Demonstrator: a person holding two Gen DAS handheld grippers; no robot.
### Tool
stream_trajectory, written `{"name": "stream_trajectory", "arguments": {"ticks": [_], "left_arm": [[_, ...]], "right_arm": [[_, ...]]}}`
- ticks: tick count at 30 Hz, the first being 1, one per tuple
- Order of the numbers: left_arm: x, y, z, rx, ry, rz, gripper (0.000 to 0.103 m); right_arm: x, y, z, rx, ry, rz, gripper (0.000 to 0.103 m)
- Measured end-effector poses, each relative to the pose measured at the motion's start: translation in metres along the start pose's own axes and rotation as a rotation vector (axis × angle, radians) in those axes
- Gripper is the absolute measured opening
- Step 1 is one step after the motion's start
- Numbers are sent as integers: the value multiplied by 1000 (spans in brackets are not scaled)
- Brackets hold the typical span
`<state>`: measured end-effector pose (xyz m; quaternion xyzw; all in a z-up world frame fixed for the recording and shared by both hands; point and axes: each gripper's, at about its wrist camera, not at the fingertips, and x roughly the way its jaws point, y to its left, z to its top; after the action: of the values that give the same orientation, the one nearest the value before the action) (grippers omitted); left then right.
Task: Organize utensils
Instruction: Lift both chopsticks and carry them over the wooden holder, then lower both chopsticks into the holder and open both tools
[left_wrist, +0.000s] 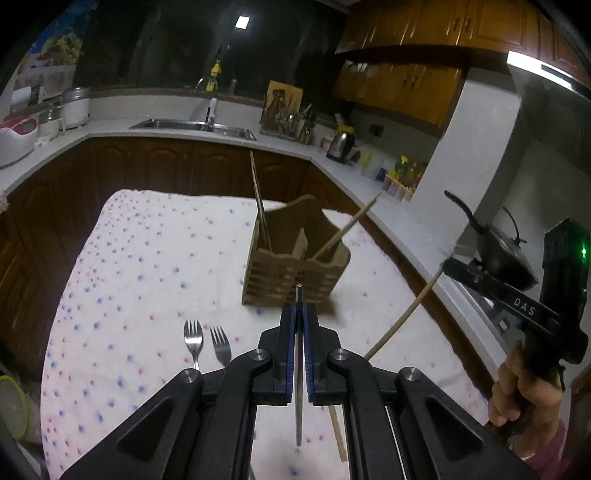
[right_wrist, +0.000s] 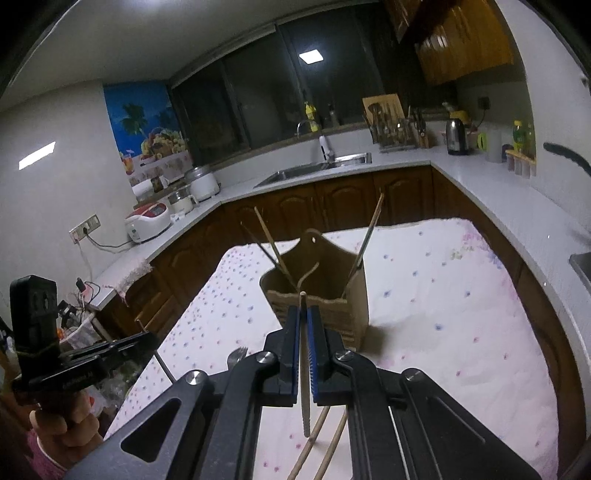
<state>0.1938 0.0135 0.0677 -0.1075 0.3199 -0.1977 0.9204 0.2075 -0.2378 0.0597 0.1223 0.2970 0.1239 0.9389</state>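
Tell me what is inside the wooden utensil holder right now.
The wooden utensil holder has chopsticks leaning in its left compartment and more in its right. Their lower ends and the holder's bottom are hidden by its walls.

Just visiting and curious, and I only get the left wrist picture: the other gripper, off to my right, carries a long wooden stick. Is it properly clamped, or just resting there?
Observer: Clamped. In the right wrist view the right gripper is shut on that wooden chopstick, which runs lengthwise between its blue pads.
Visitor: Are there more left to tidy on that side?
Observer: Yes, two more wooden chopsticks lie on the dotted tablecloth beneath that gripper.
Visitor: And the box ahead?
Observer: The wooden utensil holder has a thin grey stick beside the wooden one in its right compartment.
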Motion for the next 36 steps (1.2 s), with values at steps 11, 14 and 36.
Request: {"name": "stream_trajectory", "arguments": {"ticks": [11, 14, 36], "left_arm": [[-7, 0, 38, 27, -139, 20, 2], [-3, 3, 49, 23, -171, 13, 2], [112, 33, 86, -27, -343, 66, 2]], "right_arm": [[-5, -4, 42, -6, -103, -13, 4], [-4, -6, 58, -8, -135, -20, 4], [51, -45, 120, 49, -237, -71, 4]]}}
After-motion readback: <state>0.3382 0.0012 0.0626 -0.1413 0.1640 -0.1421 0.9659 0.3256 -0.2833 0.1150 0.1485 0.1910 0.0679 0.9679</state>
